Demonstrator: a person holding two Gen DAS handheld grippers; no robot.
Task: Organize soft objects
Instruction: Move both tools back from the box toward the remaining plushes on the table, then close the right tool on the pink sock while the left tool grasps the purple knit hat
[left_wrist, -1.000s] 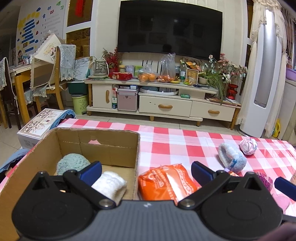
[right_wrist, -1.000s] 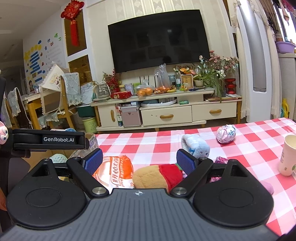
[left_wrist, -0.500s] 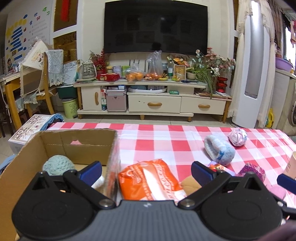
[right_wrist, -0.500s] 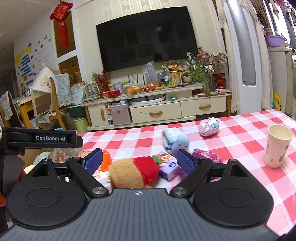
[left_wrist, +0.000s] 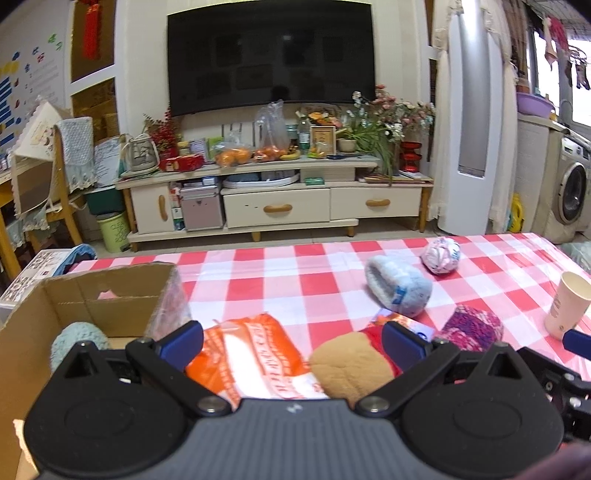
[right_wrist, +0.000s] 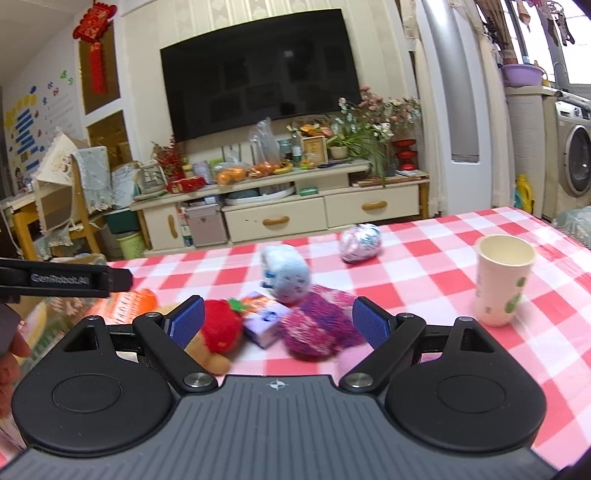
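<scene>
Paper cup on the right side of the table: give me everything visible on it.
The paper cup is cream or off-white with green blotches printed low on its wall and faint print on its left side. It tapers toward the base, stands upright and open-topped, and looks empty as far as the inside shows. It sits alone on the red-and-white checked tablecloth, right of the purple knit item; nothing touches it.

Before you, a paper cup (right_wrist: 504, 278) stands on the checked tablecloth (left_wrist: 295, 273); beyond, a television (left_wrist: 271, 59) above what looks like bagged fruit (left_wrist: 251, 153).
</scene>
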